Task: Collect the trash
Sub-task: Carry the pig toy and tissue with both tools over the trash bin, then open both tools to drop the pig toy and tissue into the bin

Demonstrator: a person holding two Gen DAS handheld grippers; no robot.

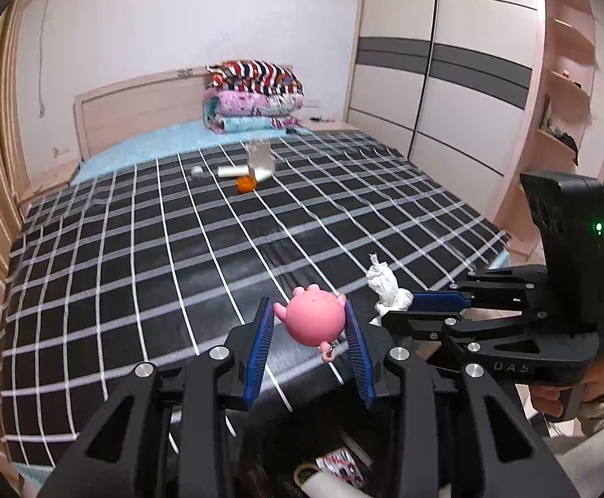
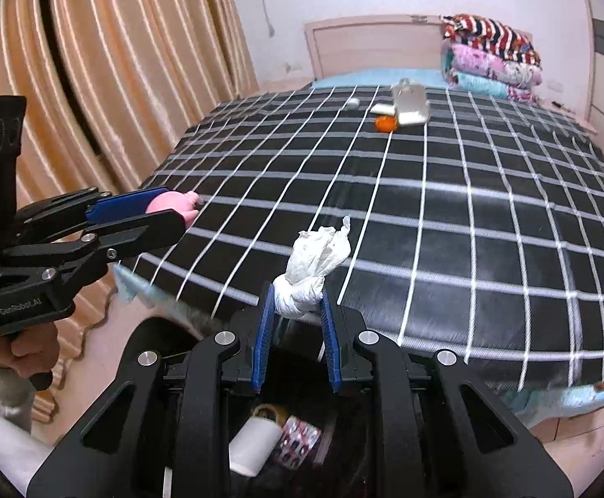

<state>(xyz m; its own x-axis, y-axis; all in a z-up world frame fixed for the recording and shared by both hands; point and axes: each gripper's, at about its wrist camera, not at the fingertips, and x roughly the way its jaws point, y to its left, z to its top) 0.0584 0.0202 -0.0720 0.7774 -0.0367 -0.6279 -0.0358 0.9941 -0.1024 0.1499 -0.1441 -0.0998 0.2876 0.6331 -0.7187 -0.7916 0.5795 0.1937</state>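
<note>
My left gripper (image 1: 310, 323) is shut on a round pink toy figure (image 1: 312, 319), held at the foot of the bed. The same gripper (image 2: 169, 211) and pink toy (image 2: 173, 203) show at the left of the right wrist view. My right gripper (image 2: 297, 303) is shut on a crumpled white tissue (image 2: 314, 265); it also appears in the left wrist view (image 1: 405, 309) with the tissue (image 1: 385, 286). Below both grippers a dark bin (image 2: 302, 406) holds a white tube (image 2: 256, 444) and a printed wrapper (image 2: 297, 442). Far up the bed lie an orange (image 1: 245, 184), a white carton (image 1: 260, 162), a white roll (image 1: 231, 172) and a small white ball (image 1: 197, 172).
The bed has a black checked cover (image 1: 177, 269) with folded quilts (image 1: 256, 97) stacked at the wooden headboard (image 1: 135, 112). A sliding wardrobe (image 1: 438, 74) and open shelves (image 1: 567, 83) stand at the right, tan curtains (image 2: 115, 62) at the left. A hand (image 1: 584, 382) holds the right gripper's handle.
</note>
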